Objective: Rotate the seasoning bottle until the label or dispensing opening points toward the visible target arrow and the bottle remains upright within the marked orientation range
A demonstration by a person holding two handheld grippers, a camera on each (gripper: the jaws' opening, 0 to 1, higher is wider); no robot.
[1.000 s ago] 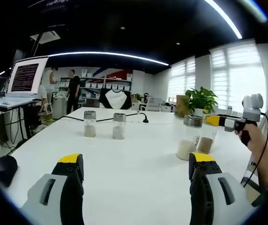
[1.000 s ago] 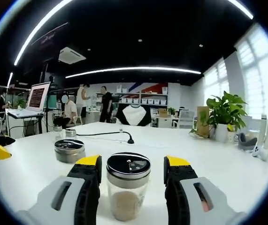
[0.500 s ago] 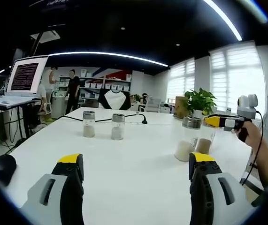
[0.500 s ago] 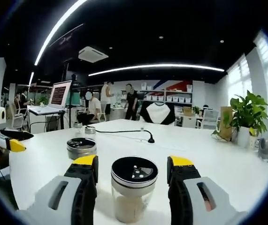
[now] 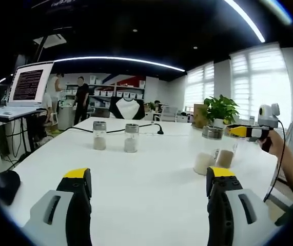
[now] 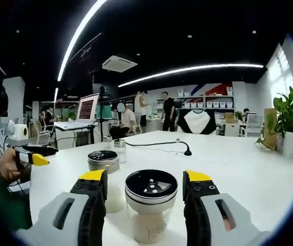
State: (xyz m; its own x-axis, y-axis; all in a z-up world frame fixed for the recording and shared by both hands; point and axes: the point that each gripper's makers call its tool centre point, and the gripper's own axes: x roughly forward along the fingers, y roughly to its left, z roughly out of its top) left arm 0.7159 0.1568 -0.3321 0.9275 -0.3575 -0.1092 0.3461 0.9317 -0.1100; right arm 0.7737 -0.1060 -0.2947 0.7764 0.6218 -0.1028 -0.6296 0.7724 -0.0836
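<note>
A glass seasoning bottle [image 6: 150, 205] with pale powder and a black perforated lid stands upright on the white table [image 6: 238, 169] between my right gripper's [image 6: 145, 177] jaws. The jaws are open, with a gap showing on each side of the bottle. A second lidded bottle [image 6: 104, 166] stands just to its left. In the left gripper view the same pair of bottles [image 5: 213, 151] stands at the right, with the right gripper [image 5: 241, 131] beside their lids, held by a hand. My left gripper [image 5: 149, 177] is open over bare table. Two more bottles [image 5: 99, 136] [image 5: 131, 138] stand farther back.
A laptop [image 5: 28, 84] sits on a stand at the left, and a black mouse [image 5: 5, 184] lies near the table edge. A black cable [image 5: 154, 129] runs across the far table. A potted plant [image 5: 220, 110] stands at the back right. People stand by the shelves behind.
The right gripper view has swung left around the bottle, bringing the person holding the left gripper into sight. Its jaws stand slightly wider apart. The left gripper view has barely shifted.
</note>
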